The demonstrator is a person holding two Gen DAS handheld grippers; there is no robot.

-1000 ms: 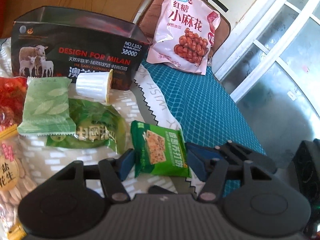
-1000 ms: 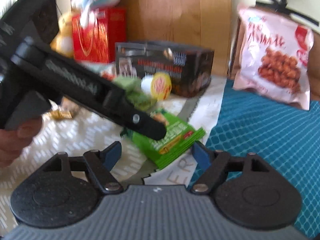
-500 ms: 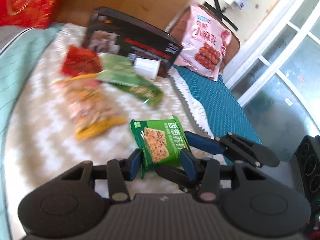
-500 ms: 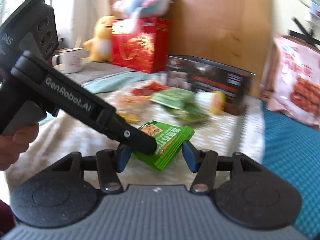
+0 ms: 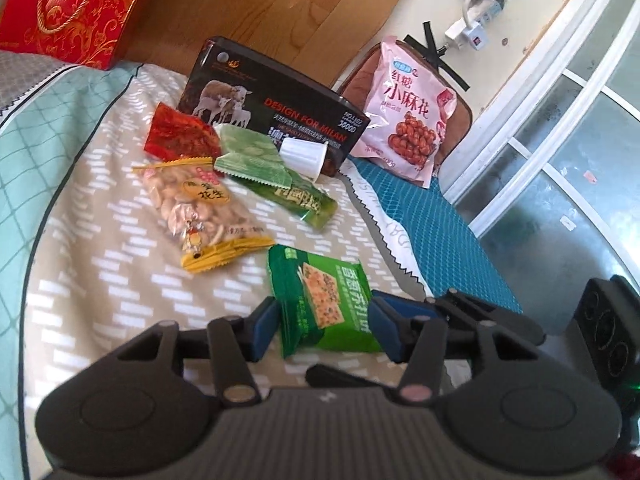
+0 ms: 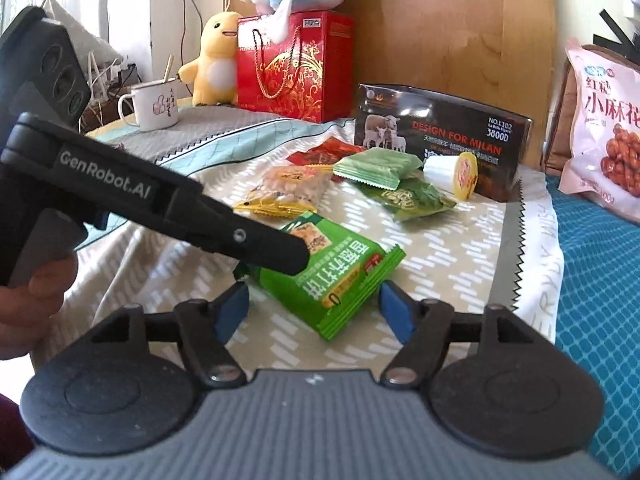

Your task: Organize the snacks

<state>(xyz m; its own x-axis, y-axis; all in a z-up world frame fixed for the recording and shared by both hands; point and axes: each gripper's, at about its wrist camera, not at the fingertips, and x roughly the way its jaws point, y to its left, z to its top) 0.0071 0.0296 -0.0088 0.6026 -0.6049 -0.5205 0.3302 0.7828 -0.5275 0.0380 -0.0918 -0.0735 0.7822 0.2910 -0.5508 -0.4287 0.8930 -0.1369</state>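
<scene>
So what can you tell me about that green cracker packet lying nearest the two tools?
The green cracker packet is a glossy plastic pouch, sealed, printed with a cracker photo and white Chinese lettering. It lies flat on the beige patterned cloth, apart from the other snacks. It sits between the blue pads of the left gripper and of the right gripper, both now opening; the pads look just clear of it.

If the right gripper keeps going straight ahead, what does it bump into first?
Probably the green cracker pack: it lies between the right gripper's opening jaws, just ahead, though depth is hard to judge.
</scene>
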